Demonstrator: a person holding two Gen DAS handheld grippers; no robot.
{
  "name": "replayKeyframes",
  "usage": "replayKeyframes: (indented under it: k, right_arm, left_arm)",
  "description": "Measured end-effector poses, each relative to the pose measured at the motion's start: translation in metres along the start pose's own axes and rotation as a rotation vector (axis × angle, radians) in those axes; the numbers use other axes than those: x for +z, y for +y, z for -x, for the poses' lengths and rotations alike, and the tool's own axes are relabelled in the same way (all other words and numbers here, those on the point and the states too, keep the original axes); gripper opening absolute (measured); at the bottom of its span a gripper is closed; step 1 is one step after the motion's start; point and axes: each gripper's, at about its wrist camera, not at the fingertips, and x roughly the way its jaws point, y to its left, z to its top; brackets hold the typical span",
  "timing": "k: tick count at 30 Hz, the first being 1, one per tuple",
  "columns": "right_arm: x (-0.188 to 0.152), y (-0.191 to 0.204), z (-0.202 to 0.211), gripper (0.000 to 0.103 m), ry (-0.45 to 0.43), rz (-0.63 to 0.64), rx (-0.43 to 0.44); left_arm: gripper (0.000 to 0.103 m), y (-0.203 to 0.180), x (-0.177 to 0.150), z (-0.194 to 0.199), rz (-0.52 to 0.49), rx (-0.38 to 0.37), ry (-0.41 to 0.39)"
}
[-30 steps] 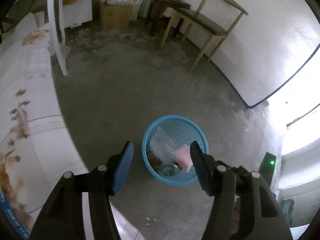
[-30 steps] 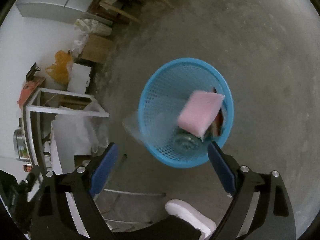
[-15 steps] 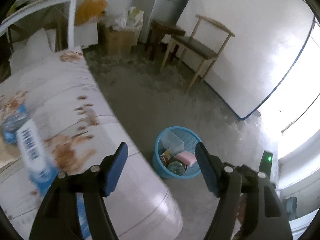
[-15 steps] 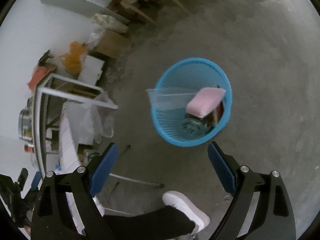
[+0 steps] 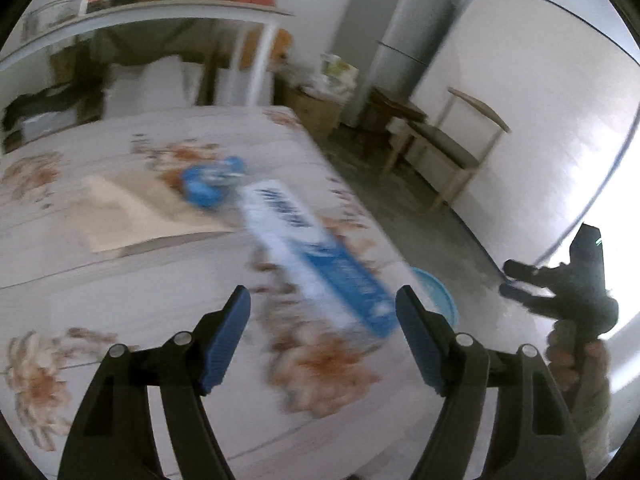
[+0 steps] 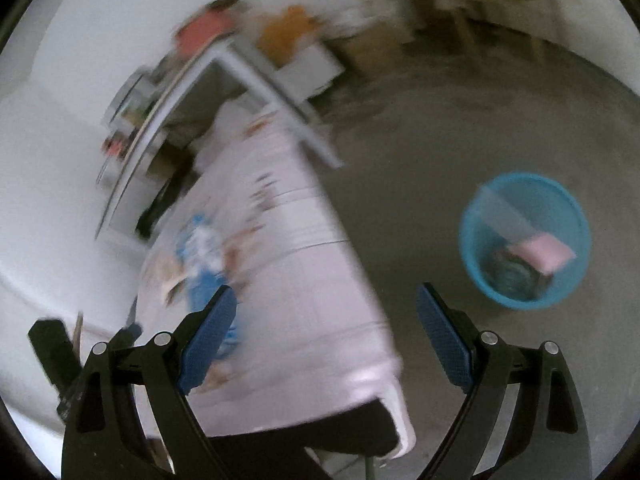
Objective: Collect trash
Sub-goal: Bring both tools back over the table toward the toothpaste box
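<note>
On the table (image 5: 120,280) — one blue-white box (image 5: 316,256), one crumpled blue wrapper (image 5: 208,184); one blue basket (image 6: 524,240) on the floor.

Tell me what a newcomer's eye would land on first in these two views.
Probably the long blue-and-white box lying on the floral tablecloth, just ahead of the open, empty left gripper. Next, the blue mesh basket on the concrete floor beside the table, holding a pink sponge, beyond the open right gripper.

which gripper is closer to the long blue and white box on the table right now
Left. The left gripper is open over the table with the blue and white box lying just ahead of its fingertips. The right gripper, also open, hangs off the table's floor-side edge, farther from the box.
</note>
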Motion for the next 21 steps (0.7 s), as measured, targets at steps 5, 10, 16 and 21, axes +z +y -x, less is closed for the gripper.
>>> replayKeyframes:
  k: [5, 10, 16, 21]
  right_arm:
    - [0.002, 0.082, -0.045, 0.088, 0.095, 0.199, 0.028]
    - [0.002, 0.136, -0.088, 0.088, 0.167, 0.341, 0.011]
    - [0.003, 0.160, -0.127, 0.088, 0.232, 0.390, -0.003]
    - [0.005, 0.163, -0.140, 0.088, 0.266, 0.405, -0.020]
  left_arm:
    - [0.079, 0.047, 0.004, 0.021, -0.013, 0.066, -0.049]
    - [0.093, 0.090, 0.035, 0.011, -0.100, 0.121, -0.033]
    - [0.097, 0.127, 0.076, -0.039, -0.177, 0.103, 0.066]
    - [0.097, 0.142, 0.089, -0.094, -0.231, 0.133, 0.183]
